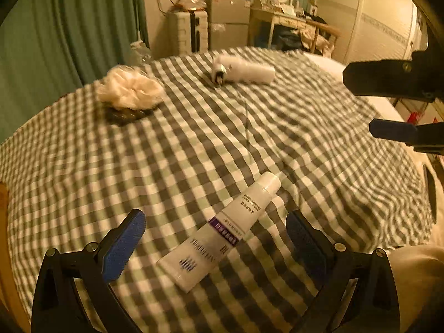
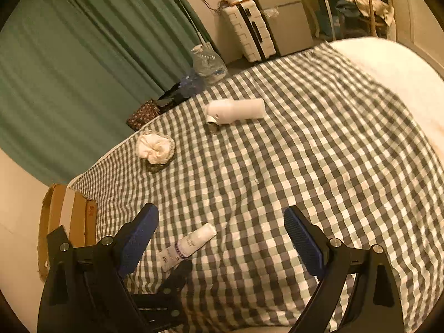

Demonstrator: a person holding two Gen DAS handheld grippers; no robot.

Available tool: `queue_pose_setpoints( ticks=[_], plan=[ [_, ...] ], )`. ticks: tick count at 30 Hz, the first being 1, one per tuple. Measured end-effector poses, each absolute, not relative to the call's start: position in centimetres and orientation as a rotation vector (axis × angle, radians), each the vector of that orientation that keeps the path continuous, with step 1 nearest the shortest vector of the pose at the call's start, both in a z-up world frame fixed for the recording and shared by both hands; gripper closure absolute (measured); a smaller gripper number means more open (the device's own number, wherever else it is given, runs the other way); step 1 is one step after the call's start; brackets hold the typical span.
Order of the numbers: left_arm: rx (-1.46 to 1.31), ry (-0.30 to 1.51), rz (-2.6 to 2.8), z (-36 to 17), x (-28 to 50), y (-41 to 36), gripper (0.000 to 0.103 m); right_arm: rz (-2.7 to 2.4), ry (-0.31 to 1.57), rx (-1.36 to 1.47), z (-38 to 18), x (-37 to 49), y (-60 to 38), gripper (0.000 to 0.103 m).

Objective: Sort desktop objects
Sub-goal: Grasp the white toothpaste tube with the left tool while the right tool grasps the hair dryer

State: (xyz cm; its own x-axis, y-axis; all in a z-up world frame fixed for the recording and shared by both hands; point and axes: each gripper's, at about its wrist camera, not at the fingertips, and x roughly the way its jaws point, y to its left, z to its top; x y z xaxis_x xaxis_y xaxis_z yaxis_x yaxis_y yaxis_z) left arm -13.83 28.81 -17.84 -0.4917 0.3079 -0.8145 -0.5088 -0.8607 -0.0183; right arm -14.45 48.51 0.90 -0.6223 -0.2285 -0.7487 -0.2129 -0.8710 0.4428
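Note:
A white tube with a purple band (image 1: 222, 230) lies on the checked cloth (image 1: 305, 144), between the open fingers of my left gripper (image 1: 215, 227), which is low over it. The tube also shows in the right wrist view (image 2: 186, 247), lower left. A white bottle (image 1: 242, 70) lies on its side at the far edge, also in the right wrist view (image 2: 236, 111). A cream scrunchie (image 1: 130, 88) sits on a dark patterned item at the far left, also in the right wrist view (image 2: 154, 146). My right gripper (image 2: 220, 233) is open and empty above the cloth; it shows at the right edge of the left wrist view (image 1: 388, 102).
A cardboard box (image 2: 66, 222) stands off the left edge of the bed. A clear plastic bottle (image 2: 206, 61) and dark bags sit on the floor beyond. A green curtain (image 1: 69, 36), a white suitcase (image 1: 188, 32), a small fridge and a cluttered dressing table stand behind.

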Motion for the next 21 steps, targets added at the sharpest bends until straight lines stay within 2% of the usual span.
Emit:
queue_pose_setpoints(
  ticks=[1, 2, 4, 5, 10, 14, 18, 21],
  plan=[
    [-1.24, 0.311, 2.321, -18.4, -14.1, 29.2, 0.002, -2.702, -0.795, 1.373, 0.4, -14.7, 48.7, 0.011],
    [-1.273, 0.311, 2.29, -19.0, -14.3, 29.4, 0.028, -2.7, -0.792, 1.385, 0.1, -15.0, 48.8, 0.011],
    [-1.272, 0.333, 2.299, -19.1, -14.4, 29.6, 0.055, -2.693, -0.782, 1.404, -0.5, -15.7, 49.1, 0.011],
    [-1.258, 0.321, 2.286, -18.9, -14.4, 29.5, 0.073, -2.689, -0.785, 1.408, -0.7, -16.0, 49.2, 0.011],
    [-1.257, 0.331, 2.297, -17.9, -15.1, 28.6, 0.078, -2.706, -0.749, 1.405, -0.9, -18.0, 49.5, 0.011],
    [-1.31, 0.231, 2.376, -17.3, -17.4, 26.9, 0.079, -2.773, -0.594, 1.35, -0.1, -20.7, 49.3, 0.011],
    [-1.325, 0.148, 2.44, -16.4, -20.3, 25.4, 0.079, -2.881, -0.332, 1.254, 0.7, -24.0, 48.5, 0.011],
    [-1.318, 0.086, 2.472, -15.9, -22.2, 24.7, 0.079, -2.864, -0.214, 1.239, 0.2, -26.4, 47.8, 0.011]
  ],
)
